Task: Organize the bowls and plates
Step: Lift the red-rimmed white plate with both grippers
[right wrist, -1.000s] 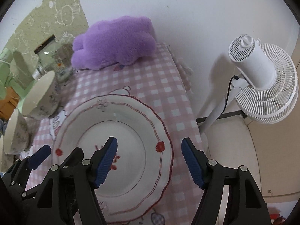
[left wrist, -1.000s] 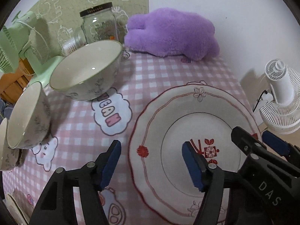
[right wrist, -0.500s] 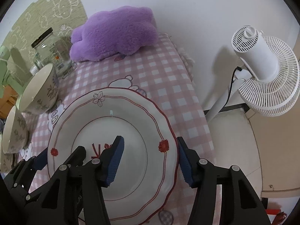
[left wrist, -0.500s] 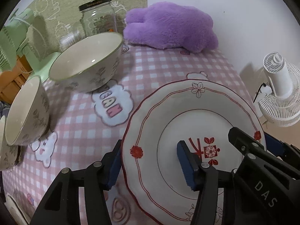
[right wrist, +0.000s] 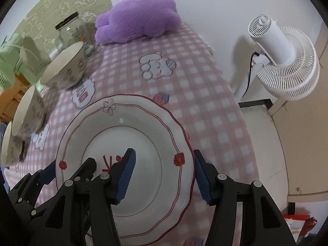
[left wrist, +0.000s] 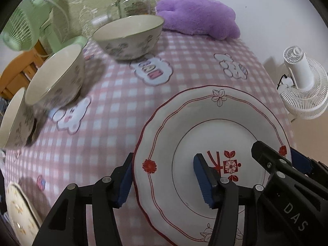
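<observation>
The left gripper [left wrist: 164, 179] and right gripper [right wrist: 164, 173] clamp opposite rims of the red-trimmed white ceramic plate [right wrist: 127, 141], which looks rigid, slick, breakable.

The white, red-trimmed scalloped ceramic plate [left wrist: 221, 123] is glossy and smooth; the pink checked tablecloth [left wrist: 114, 94] looks soft, matt fabric. At twelve o'clock, a fuzzy purple plush cushion [left wrist: 196, 16] beside a shiny clear glass jar [left wrist: 133, 2].

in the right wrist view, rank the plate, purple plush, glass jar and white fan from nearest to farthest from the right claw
1. Plate: its right rim sits between the right claw's pads.
2. White fan: off the table, to the right.
3. Purple plush and glass jar: both at the table's far end, too close to call.
</observation>
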